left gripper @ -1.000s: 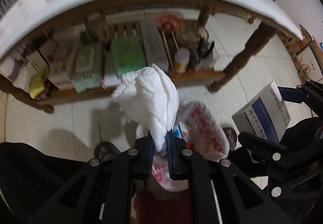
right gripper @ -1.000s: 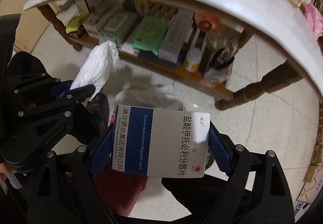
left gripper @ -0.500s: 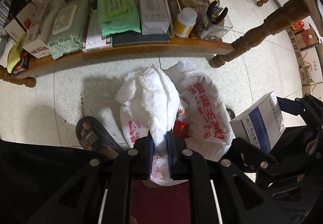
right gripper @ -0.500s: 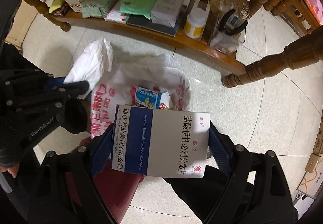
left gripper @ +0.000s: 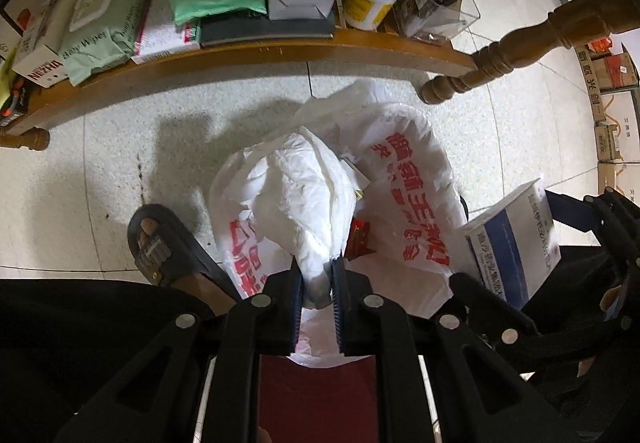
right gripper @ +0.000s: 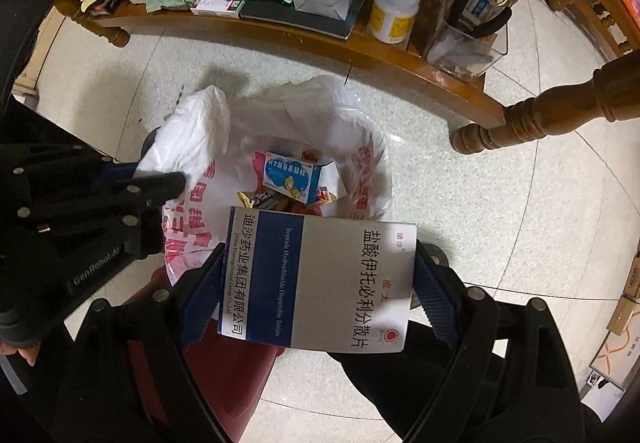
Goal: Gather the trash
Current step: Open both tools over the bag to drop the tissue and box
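A white plastic bag [left gripper: 412, 195] with red print lines a dark red bin [left gripper: 320, 395] on the floor. My left gripper [left gripper: 317, 271] points down over the bag's near rim. A crumpled white tissue [left gripper: 304, 195] is pinched between its pads, and the jaws are opening slightly. My right gripper [right gripper: 318, 255] is shut on a white and blue medicine box [right gripper: 320, 279], held flat above the bag's [right gripper: 360, 163] front edge. Inside the bag lie a small blue box [right gripper: 294, 175] and wrappers. The left gripper [right gripper: 160, 175] and its tissue [right gripper: 196, 135] hang over the bag's left rim.
A low wooden shelf [left gripper: 256, 59] behind the bag carries wipe packs, boxes, a yellow-labelled bottle [right gripper: 394, 11] and a clear pen holder. A turned table leg [right gripper: 540, 115] stands at the right. A person's sandalled foot [left gripper: 160, 243] rests left of the bin. Cardboard boxes stand far right.
Both grippers have sunk from table height down towards the bag, each with its load. The white tabletop has left the views and the bag's inside now shows.
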The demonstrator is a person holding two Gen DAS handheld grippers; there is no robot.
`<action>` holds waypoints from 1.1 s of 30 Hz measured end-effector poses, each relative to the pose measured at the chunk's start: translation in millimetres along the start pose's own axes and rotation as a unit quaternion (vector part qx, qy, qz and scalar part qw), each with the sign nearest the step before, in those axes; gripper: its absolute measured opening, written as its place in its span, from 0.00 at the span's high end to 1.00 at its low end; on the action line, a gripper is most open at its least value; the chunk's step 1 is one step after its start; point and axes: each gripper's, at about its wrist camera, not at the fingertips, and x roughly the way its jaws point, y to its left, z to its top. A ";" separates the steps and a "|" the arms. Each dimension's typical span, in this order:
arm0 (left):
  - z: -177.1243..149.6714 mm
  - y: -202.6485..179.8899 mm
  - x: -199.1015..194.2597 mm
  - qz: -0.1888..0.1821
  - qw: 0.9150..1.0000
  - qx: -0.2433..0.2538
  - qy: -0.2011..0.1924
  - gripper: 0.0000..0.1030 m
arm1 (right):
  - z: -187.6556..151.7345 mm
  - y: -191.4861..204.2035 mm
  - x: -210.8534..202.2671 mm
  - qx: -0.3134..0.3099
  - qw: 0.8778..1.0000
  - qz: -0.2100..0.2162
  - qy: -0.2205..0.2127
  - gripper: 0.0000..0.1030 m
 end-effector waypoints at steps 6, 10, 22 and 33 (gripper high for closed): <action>1.7 2.4 2.1 0.007 1.000 -0.006 0.002 0.48 | 0.7 -0.1 7.8 0.009 1.000 0.011 0.012 0.16; 3.0 8.0 2.0 0.015 1.000 -0.018 -0.001 0.35 | 0.9 -5.8 9.4 0.024 1.000 0.010 0.012 0.12; 4.5 12.9 -6.6 0.016 0.999 -0.031 -0.021 0.23 | 0.0 -8.5 5.3 0.036 0.999 0.017 0.009 0.11; 4.7 9.0 -55.4 0.037 0.994 -0.031 -0.095 0.15 | -1.7 -6.6 -44.2 0.031 0.999 0.021 -0.034 0.10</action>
